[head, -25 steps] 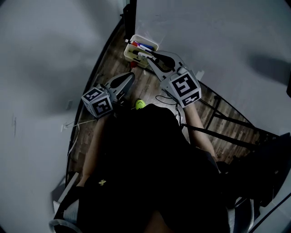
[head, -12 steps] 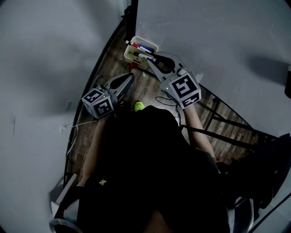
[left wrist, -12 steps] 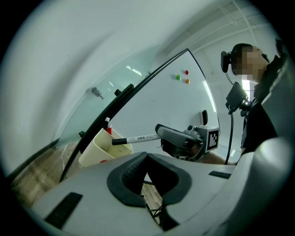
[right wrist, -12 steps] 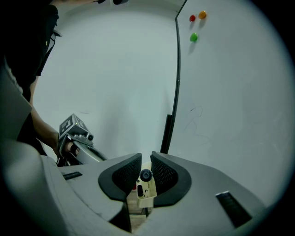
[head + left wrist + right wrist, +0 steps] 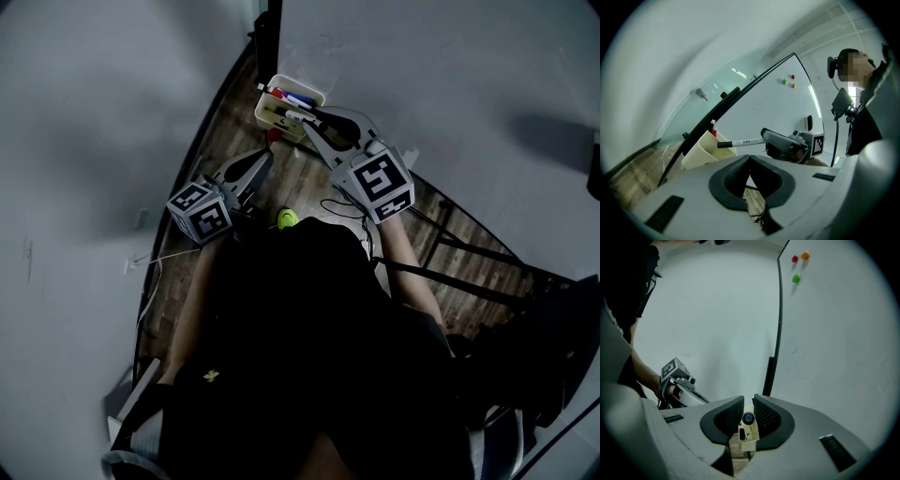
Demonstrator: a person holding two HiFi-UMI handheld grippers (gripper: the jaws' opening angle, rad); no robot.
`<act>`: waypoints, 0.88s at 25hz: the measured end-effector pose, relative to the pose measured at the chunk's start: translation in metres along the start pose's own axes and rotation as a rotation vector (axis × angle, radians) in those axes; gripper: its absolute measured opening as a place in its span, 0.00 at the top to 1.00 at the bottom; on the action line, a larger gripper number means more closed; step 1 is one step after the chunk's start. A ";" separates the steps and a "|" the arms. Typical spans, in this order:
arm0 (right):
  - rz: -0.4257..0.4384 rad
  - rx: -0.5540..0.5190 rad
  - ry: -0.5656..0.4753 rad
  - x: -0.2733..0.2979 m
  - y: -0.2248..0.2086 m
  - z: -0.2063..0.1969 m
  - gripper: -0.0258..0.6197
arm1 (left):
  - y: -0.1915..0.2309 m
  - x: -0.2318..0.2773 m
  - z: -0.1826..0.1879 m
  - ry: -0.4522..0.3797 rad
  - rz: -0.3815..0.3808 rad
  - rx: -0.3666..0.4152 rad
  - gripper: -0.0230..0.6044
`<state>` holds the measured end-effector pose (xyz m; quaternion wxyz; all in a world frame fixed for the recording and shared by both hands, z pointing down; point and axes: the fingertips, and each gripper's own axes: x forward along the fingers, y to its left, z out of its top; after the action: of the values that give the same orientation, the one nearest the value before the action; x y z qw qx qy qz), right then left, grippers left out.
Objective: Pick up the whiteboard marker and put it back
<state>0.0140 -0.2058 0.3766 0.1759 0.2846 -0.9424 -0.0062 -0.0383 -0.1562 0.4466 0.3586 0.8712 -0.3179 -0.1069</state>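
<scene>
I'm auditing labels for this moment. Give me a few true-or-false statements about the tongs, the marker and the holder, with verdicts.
1. The right tongs grip a whiteboard marker. True.
2. The left tongs hold a second marker. False: they are shut on nothing.
3. The cream holder is empty. False: other markers lie in it.
4. Three magnets sit on the whiteboard. True.

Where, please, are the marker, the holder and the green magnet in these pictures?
marker (image 5: 743,141): left gripper view, white barrel.
holder (image 5: 705,152): left gripper view, side wall.
green magnet (image 5: 796,278): right gripper view, centre.
</scene>
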 end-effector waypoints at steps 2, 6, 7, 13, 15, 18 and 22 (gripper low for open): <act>-0.001 0.002 0.000 0.000 -0.001 0.000 0.85 | 0.001 0.000 -0.002 0.006 0.000 -0.002 0.95; 0.000 0.015 -0.008 0.000 -0.001 0.001 0.85 | 0.002 0.000 -0.003 0.004 -0.002 -0.009 0.95; 0.000 0.015 -0.009 0.000 -0.001 0.002 0.85 | 0.002 0.000 -0.003 0.004 -0.002 -0.011 0.95; 0.004 0.004 -0.018 0.000 0.000 0.007 0.85 | 0.000 0.000 -0.002 0.002 -0.006 -0.015 0.95; 0.003 -0.001 -0.023 -0.001 -0.001 0.010 0.85 | 0.001 0.000 -0.001 -0.002 -0.006 -0.017 0.95; -0.001 -0.009 -0.033 -0.002 -0.004 0.016 0.85 | 0.001 0.000 -0.001 0.002 -0.006 -0.020 0.95; -0.012 -0.021 -0.046 -0.003 -0.009 0.024 0.85 | -0.002 0.000 0.000 0.008 -0.008 -0.020 0.95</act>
<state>0.0125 -0.2137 0.3520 0.1573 0.2882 -0.9443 -0.0236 -0.0377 -0.1552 0.4449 0.3682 0.8691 -0.3119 -0.1083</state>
